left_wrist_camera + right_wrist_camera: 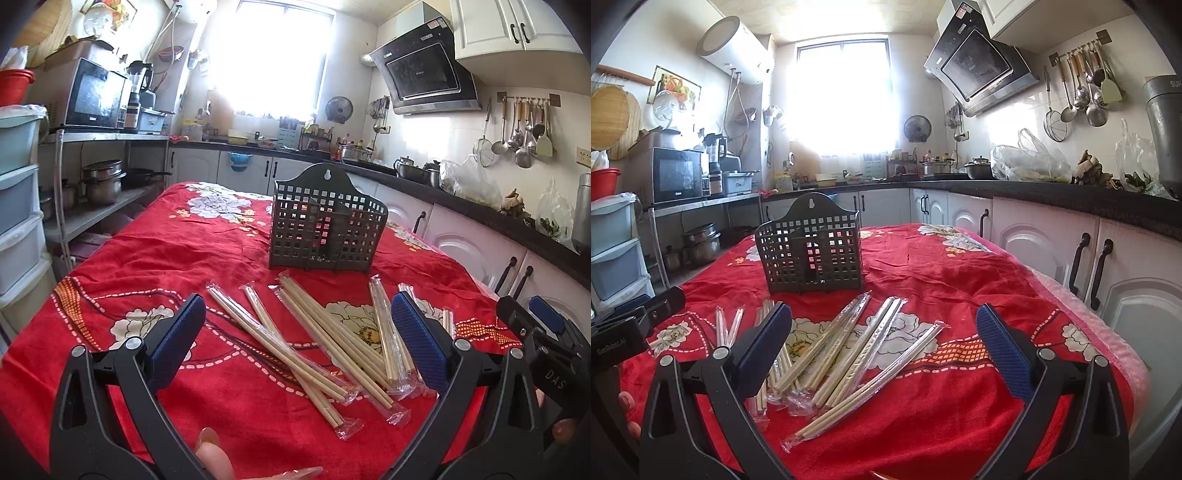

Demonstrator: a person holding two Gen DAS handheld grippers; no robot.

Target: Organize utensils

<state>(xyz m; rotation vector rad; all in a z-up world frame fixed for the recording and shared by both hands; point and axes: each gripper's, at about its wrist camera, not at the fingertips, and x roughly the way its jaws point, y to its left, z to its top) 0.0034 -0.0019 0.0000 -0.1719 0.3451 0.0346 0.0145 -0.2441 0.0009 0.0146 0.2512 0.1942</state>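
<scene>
Loosely scattered chopsticks [325, 343] between open left tongs [299, 334], holder [327, 221] beyond

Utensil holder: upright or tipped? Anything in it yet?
Upright: the utensil holder stands on its base, hanging hole on top. It looks empty; the wrapped chopsticks lie on the tablecloth in front.

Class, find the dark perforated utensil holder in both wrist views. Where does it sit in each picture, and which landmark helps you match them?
Left wrist: utensil holder stands at centre, slightly right, behind the wrapped chopsticks.
Right wrist: utensil holder stands left of centre, behind the chopsticks.
Shared landmark: the bright window directly behind it.
</scene>
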